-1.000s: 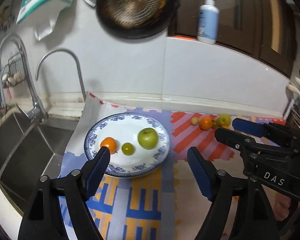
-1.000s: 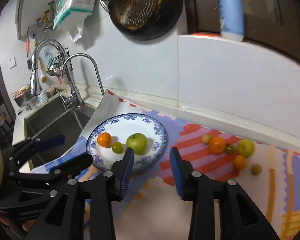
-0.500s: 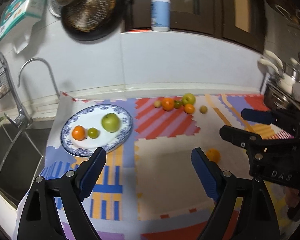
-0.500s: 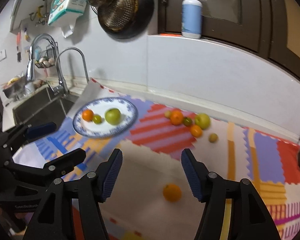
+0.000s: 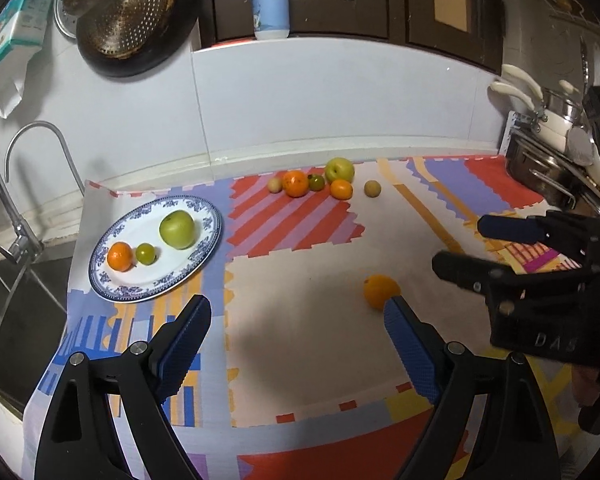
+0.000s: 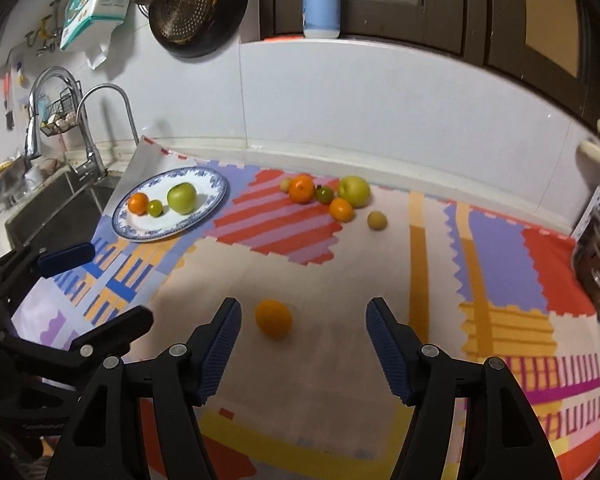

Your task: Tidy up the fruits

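The right gripper (image 6: 302, 322) is seen spread apart with nothing between the pads; its jaws have just been opening. A lone orange (image 6: 273, 319) lies on the beige patch of the mat (image 6: 340, 272), just ahead of the left finger and untouched. The left gripper (image 5: 296, 322) is also held wide and empty; its opening grew and has now levelled off. In the left wrist view the lone orange (image 5: 381, 291) is partly covered by the right fingertip (image 5: 396, 312); contact cannot be told.

Farther back on the left, a blue-and-white plate (image 5: 204, 216) is set near the sink (image 6: 60, 200). On it a green apple (image 5: 177, 229), a small green fruit (image 5: 145, 253) and a small orange (image 5: 120, 256) are lined up.

Near the wall, a cluster of fruit is left on the red-striped patch: a big orange (image 6: 302, 189), a dark green tomato (image 6: 324, 195), a yellow-green apple (image 6: 353, 191), a smaller orange (image 6: 341, 209), a pale fruit (image 6: 285, 185) at the left end. A tan fruit (image 6: 377, 221) is set slightly apart on the right.

A blue-and-white bottle (image 6: 321, 0) is stood on the ledge above.
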`<state>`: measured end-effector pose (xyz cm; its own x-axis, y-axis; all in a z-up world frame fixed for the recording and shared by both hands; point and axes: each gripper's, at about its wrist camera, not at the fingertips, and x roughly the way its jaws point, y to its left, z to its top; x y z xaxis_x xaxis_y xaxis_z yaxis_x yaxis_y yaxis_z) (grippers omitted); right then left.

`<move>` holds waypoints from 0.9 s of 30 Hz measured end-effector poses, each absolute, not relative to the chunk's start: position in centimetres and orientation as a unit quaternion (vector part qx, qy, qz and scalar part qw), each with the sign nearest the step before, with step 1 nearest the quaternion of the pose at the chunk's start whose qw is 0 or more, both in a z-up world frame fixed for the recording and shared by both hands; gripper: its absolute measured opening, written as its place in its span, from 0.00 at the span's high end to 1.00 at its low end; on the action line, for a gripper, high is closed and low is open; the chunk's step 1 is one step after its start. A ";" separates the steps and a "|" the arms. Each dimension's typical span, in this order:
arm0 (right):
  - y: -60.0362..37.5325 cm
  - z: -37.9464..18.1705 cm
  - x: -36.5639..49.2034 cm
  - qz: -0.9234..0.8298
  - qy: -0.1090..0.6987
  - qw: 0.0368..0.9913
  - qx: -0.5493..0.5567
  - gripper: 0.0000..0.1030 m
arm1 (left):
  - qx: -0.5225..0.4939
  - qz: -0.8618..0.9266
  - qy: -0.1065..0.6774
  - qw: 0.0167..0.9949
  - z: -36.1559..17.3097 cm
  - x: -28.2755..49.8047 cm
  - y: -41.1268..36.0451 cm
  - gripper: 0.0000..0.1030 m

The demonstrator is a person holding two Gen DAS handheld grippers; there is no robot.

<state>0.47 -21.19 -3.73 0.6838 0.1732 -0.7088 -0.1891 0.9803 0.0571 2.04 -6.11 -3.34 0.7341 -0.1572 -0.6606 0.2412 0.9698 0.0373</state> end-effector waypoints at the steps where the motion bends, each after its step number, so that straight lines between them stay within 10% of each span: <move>1: -21.0 -4.2 0.6 0.103 0.389 0.915 -0.011 0.36 | 0.062 -0.103 0.352 0.928 -3.6 2.2 -6.0 0.14; 16: -17.9 -10.4 5.3 0.153 0.454 0.877 -0.029 0.38 | 0.045 -0.052 0.419 0.905 -8.2 5.6 -3.4 0.14; 27: -18.1 -12.5 7.6 0.155 0.474 0.867 -0.023 0.66 | 0.046 -0.054 0.434 0.898 -9.2 7.1 -3.5 0.14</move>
